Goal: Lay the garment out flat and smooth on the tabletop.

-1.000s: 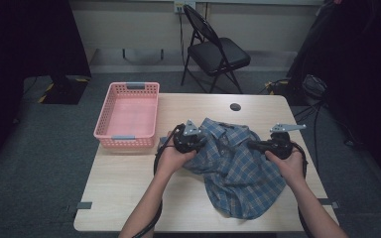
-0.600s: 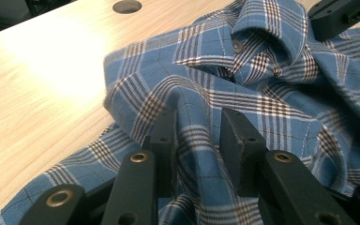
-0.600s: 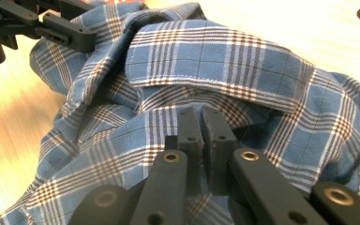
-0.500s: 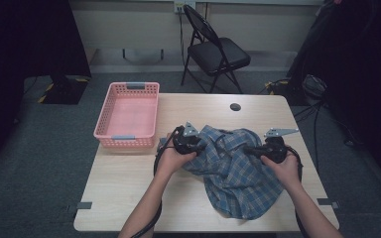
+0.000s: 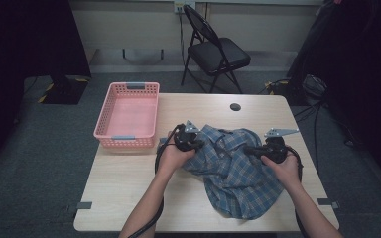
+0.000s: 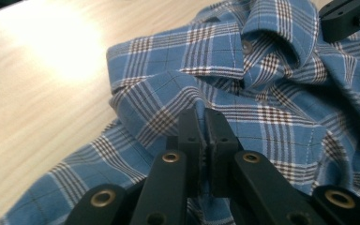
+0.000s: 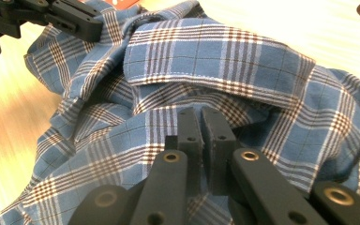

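plaid shirt (image 5: pixel 235 171) is bunched at the table's (image 5: pixel 129 198) middle. left gripper (image 6: pixel 205 123) and right gripper (image 7: pixel 201 122) jaws are pressed together, cloth apparently pinched in each. both pinches should be kept firm and drawn apart evenly, so wrinkles are flattened.

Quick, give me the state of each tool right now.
Left tool: jaws closed together over the plaid shirt; cannot tell whether fabric is pinched.
Right tool: the same.

Grey carpet floor (image 5: pixel 39 163). Black folding chair (image 5: pixel 217 49) behind light wood table (image 5: pixel 129 198). Pale wall (image 5: pixel 139 25), outlet (image 5: pixel 179 6). Dark corners.
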The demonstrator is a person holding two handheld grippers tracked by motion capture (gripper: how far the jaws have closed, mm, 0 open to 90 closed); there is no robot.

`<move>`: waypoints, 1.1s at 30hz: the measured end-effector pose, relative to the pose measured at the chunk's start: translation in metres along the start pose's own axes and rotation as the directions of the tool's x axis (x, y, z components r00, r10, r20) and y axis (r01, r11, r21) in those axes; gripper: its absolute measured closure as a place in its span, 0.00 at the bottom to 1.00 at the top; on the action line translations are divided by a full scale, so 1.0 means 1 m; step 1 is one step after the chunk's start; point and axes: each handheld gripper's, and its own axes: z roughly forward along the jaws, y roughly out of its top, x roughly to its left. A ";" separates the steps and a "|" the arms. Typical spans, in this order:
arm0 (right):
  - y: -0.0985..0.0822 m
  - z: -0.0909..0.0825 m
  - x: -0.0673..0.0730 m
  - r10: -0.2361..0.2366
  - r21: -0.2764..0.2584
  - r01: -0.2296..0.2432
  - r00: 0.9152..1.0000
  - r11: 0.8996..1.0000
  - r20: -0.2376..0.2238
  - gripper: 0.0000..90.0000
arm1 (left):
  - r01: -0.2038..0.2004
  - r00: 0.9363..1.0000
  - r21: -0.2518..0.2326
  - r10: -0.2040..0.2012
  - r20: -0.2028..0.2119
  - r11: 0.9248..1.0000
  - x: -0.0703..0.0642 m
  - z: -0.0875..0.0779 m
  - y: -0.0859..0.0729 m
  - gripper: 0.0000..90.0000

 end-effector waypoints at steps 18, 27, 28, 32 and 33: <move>0.032 -0.032 0.002 -0.034 -0.068 0.036 0.999 0.997 0.038 0.97 | -0.076 0.997 -0.119 0.075 -0.009 0.990 -0.015 -0.031 0.035 0.96; 0.052 -0.036 0.006 -0.055 -0.087 0.059 0.997 0.994 0.052 0.97 | -0.097 0.995 -0.151 0.092 -0.042 0.984 -0.013 -0.037 0.051 0.96; 0.054 -0.036 0.006 -0.056 -0.086 0.060 0.997 0.994 0.053 0.97 | -0.100 0.995 -0.152 0.094 -0.043 0.983 -0.013 -0.037 0.052 0.96; 0.058 -0.036 0.003 -0.051 -0.092 0.056 0.997 0.994 0.056 0.97 | -0.106 0.994 -0.157 0.099 -0.052 0.982 -0.010 -0.037 0.056 0.96; 0.059 -0.036 0.002 -0.048 -0.093 0.054 0.997 0.994 0.057 0.97 | -0.101 0.994 -0.161 0.093 -0.053 0.982 -0.010 -0.036 0.056 0.96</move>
